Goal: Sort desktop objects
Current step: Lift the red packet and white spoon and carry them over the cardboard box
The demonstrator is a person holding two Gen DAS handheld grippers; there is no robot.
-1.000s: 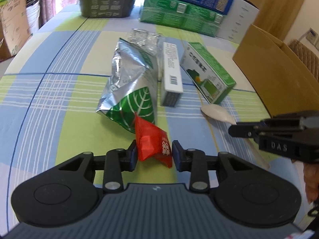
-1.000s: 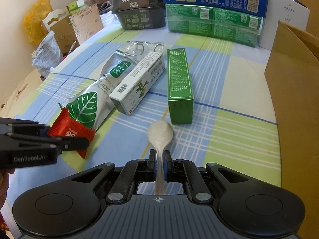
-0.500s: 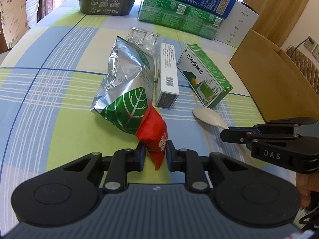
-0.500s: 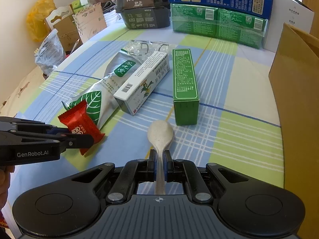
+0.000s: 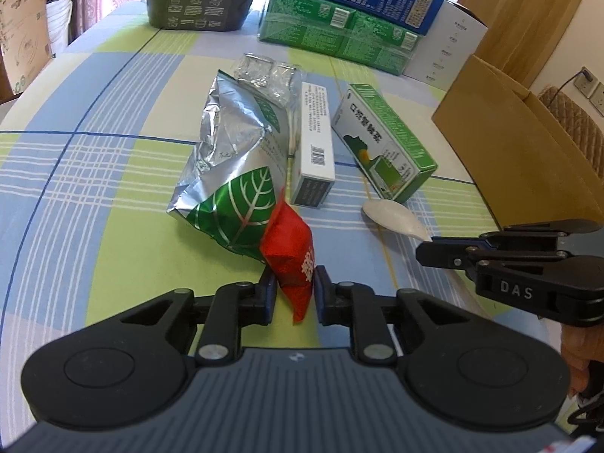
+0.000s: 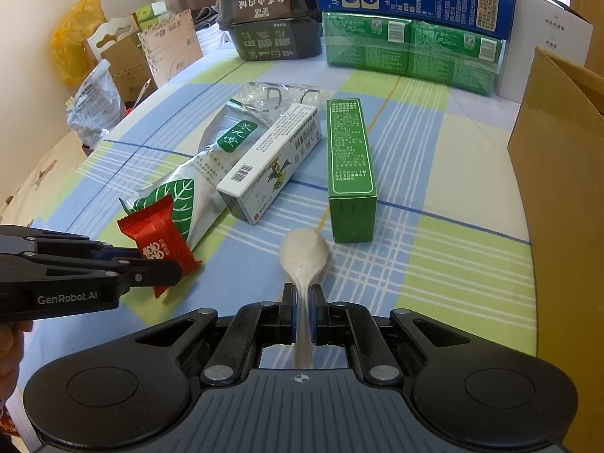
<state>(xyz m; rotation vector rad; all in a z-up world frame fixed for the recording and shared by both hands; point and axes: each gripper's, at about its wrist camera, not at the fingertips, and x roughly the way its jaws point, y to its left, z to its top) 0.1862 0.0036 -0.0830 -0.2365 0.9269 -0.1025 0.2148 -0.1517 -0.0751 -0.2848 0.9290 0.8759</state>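
Left wrist view: left gripper point(image 5: 292, 290) clamped on a red snack packet point(image 5: 290, 250), held at its lower half, packet upright between the pads and overlapping the near corner of the silver leaf-print pouch point(image 5: 237, 168) in view. Pouch lies flat on the checked tablecloth point(image 5: 94, 173); white medicine box point(image 5: 314, 151) just beside it, green box point(image 5: 385, 147) to the right, slightly apart. Right gripper point(image 5: 428, 251) enters from the right, its tips at the handle of the pale spoon point(image 5: 392, 217). Brown cardboard box point(image 5: 528, 143) at the far right edge.

Right wrist view: right gripper point(image 6: 301, 311) closed narrow on the spoon point(image 6: 304, 255) handle, bowl pointing forward, just short of the green box point(image 6: 349, 166) end. White medicine box point(image 6: 273, 162) leans against the pouch point(image 6: 204, 173). Left gripper point(image 6: 166, 270) comes in from the left with the red snack packet point(image 6: 158, 239) pinched (clear of the cloth, as far as one can tell). Stacked cartons point(image 6: 411, 19) at the back.
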